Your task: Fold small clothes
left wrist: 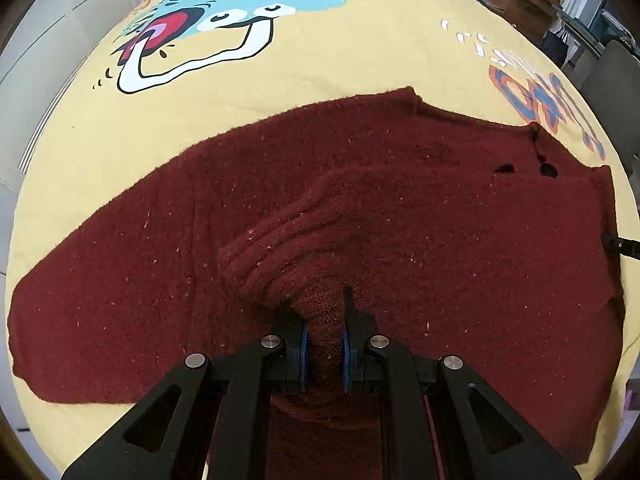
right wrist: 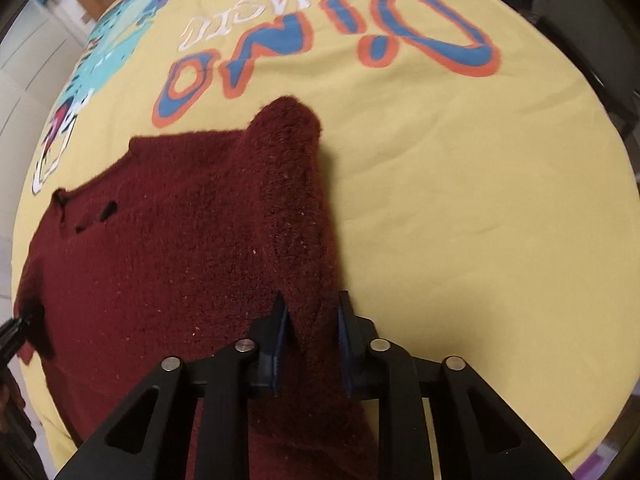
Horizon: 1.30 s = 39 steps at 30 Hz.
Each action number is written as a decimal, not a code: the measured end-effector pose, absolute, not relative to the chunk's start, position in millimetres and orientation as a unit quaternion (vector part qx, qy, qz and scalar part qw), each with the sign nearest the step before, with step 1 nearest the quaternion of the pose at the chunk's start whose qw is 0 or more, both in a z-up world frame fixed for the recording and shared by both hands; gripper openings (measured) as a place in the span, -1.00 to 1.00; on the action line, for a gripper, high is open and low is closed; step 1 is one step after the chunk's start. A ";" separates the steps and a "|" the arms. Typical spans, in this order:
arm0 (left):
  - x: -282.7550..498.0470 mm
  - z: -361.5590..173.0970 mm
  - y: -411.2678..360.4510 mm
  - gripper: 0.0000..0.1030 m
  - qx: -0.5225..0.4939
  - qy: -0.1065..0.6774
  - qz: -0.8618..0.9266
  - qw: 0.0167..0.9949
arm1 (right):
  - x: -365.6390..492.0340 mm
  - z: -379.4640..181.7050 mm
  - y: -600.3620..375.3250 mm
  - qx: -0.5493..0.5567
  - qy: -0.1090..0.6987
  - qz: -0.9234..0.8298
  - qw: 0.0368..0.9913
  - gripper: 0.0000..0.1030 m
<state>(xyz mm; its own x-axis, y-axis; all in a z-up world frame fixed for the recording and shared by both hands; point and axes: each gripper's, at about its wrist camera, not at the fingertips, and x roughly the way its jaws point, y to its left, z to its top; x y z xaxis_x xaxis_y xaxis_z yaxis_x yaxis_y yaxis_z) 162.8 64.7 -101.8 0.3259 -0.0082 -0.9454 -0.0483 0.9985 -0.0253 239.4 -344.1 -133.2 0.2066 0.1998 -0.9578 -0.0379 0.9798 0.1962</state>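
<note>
A dark red knitted sweater (left wrist: pixel 400 208) lies spread across a bed covered by a yellow sheet (left wrist: pixel 320 76) printed with a cartoon dinosaur (left wrist: pixel 240 4) and large blue and orange lettering (right wrist: pixel 320 44).

In the left wrist view, one sleeve stretches out flat towards the left edge of the bed. Nearer the middle, the other sleeve's ribbed cuff (left wrist: pixel 272 252) is folded in over the body of the sweater. The left hand-held gripper (left wrist: pixel 325 344) points steeply down there, its blue-padded jaws drawn narrow and pinching a raised ridge of the knit just below that cuff. Further right, the neckline shows small dark gaps (left wrist: pixel 524 168). At the far right edge, a black part of the other tool touches the sweater's side.

In the right wrist view, the sweater fills the left and centre, with bare yellow sheet to the right. The right hand-held gripper (right wrist: pixel 310 340) also points steeply down, its jaws close together and clamped on a long raised fold (right wrist: pixel 296 208) along the sweater's right edge.
</note>
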 end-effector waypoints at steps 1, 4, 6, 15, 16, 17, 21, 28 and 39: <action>161.4 -100.3 64.2 -0.80 -0.025 0.580 0.011 0.814 | 237.6 -130.5 -343.2 0.051 0.622 0.074 0.778 -0.62; 156.1 -96.6 61.5 -0.79 -0.024 0.579 0.004 0.815 | 230.7 -126.2 -341.4 0.008 0.616 0.060 0.785 -0.64; 155.0 -100.8 60.7 -0.79 -0.023 0.583 0.002 0.812 | 230.0 -134.1 -341.7 0.000 0.626 0.057 0.778 -0.64; 160.5 -118.6 60.5 -0.05 -0.006 0.598 0.036 0.800 | 227.1 -132.7 -343.0 0.011 0.620 0.032 0.783 0.09; 160.6 -117.9 61.1 0.10 0.003 0.602 0.051 0.797 | 225.2 -129.8 -341.4 0.008 0.618 0.033 0.785 0.24; 160.7 -117.6 62.3 0.24 0.005 0.602 0.056 0.796 | 220.3 -123.3 -338.4 0.001 0.612 0.035 0.790 0.31; 157.7 -107.2 72.5 0.84 -0.011 0.597 0.070 0.799 | 201.0 -94.4 -324.8 -0.014 0.578 0.057 0.814 0.58; 147.2 -61.3 49.5 0.97 0.025 0.550 0.048 0.834 | 188.5 -55.4 -259.0 -0.042 0.527 0.124 0.840 0.99; 166.8 -97.5 -8.7 0.98 0.031 0.549 -0.002 0.835 | 188.3 -118.3 -208.9 -0.079 0.548 0.125 0.823 0.99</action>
<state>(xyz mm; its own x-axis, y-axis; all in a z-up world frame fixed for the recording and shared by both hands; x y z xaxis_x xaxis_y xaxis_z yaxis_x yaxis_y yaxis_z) 166.8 -8.7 -97.5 0.3976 0.0309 -0.9170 0.0378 0.9980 0.0500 188.3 -208.9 -118.3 0.3678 0.1198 -0.9222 -0.2922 0.9563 0.0077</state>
